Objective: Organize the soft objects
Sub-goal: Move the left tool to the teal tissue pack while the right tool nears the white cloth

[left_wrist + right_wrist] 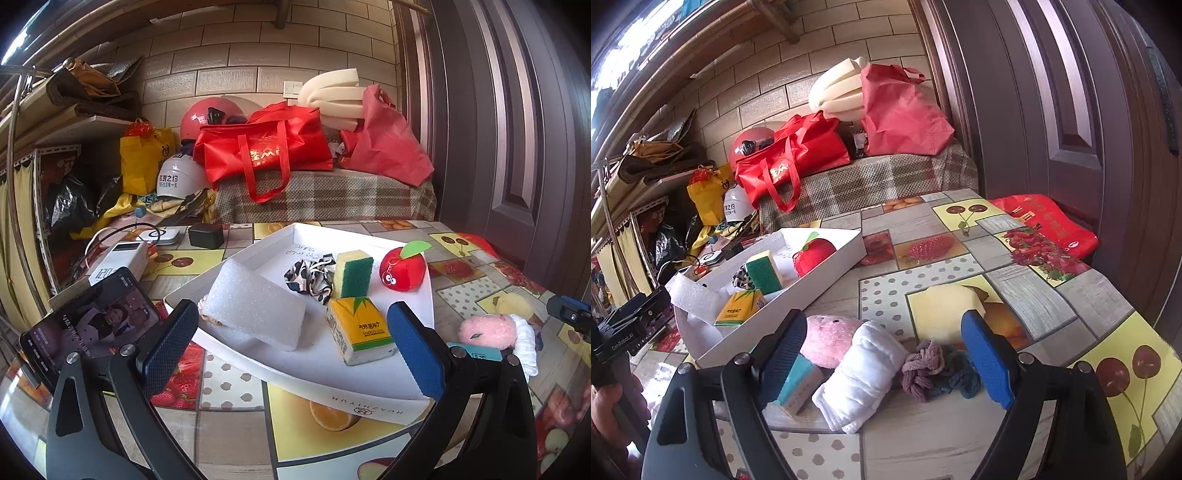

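Through the left wrist camera I see my left gripper (291, 350) with its fingers spread wide and nothing between the pads, poised over the near edge of the white tray (369, 402) on the fruit-patterned table (236, 387). In the tray lie a foam block (255, 308), a tissue pack (360, 330), a green-and-yellow sponge (352, 273), a black-and-white scrunchie (310, 277) just beside the sponge, and a red apple plush (402, 267) at the far right corner. Outside the tray, to the right, a pink plush (487, 330) touches a rolled white cloth (526, 341). A phone (92, 325) leans at the left. Through the right wrist camera my right gripper (884, 356) also stands wide open, holding nothing, its fingers straddling a cluster on the table: the pink plush (831, 339), the white cloth (862, 373) leaning against it, a teal box (799, 384) by the left finger, and a mauve scrunchie (921, 367) tangled with a blue one (964, 376). A yellow sponge (942, 310) lies just beyond them. The tray (820, 291) sits to the left, and my left gripper's body (631, 328) shows at the left edge, held in a hand (613, 410).
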{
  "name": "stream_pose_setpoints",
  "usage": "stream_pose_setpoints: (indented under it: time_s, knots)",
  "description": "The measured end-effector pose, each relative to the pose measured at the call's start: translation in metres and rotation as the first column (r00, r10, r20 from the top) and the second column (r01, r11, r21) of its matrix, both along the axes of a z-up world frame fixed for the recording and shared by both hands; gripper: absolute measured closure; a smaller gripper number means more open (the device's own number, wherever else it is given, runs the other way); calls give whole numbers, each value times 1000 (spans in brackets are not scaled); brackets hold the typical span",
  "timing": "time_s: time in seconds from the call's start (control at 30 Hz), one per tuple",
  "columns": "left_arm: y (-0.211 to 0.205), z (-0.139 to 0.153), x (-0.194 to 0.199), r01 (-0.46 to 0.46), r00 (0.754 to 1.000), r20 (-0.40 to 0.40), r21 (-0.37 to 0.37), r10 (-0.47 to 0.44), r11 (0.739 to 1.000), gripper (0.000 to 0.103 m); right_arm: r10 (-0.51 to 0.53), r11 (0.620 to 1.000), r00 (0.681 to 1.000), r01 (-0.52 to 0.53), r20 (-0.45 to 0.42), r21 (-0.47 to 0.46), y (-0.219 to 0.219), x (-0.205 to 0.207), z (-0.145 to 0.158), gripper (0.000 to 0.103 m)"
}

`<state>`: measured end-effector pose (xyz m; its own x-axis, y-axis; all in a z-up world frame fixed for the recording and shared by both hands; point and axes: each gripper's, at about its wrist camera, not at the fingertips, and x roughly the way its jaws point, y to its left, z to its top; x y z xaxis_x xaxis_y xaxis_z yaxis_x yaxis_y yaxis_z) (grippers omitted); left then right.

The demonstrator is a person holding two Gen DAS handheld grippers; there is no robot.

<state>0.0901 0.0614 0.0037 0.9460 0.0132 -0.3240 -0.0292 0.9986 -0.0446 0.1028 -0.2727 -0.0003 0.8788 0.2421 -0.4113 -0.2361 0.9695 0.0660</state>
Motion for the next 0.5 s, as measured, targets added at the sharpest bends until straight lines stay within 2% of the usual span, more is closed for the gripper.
stream_pose_setpoints:
  time_s: [0.1, 0.2, 0.27, 0.37, 0.43, 0.5]
  knots:
    - [-11, 0, -8, 49, 999, 7, 10, -49, 999, 0, 74, 993, 997, -73, 9, -94, 21, -5, -1, 17]
    - [-24, 1, -16, 71, 997, 21, 47, -72, 996, 0, 86, 979, 996, -78, 35, -187, 40, 11, 3, 17]
    - [-27, 2, -17, 71, 997, 26, 61, -73, 996, 0, 63, 983, 998, -65, -15, -174, 40, 42, 9, 17]
    - [-21, 2, -14, 54, 998, 14, 31, -54, 998, 0, -26, 990, 996, 14, -86, -141, 26, 94, 14, 17]
    - [-16, 1, -12, 44, 999, 0, 11, -44, 999, 0, -79, 986, 980, 50, -180, -158, 18, 130, 5, 17]
    - [-15, 0, -11, 43, 999, -5, 10, -43, 999, 0, -95, 987, 948, 51, -302, -151, 13, 156, -12, 17]
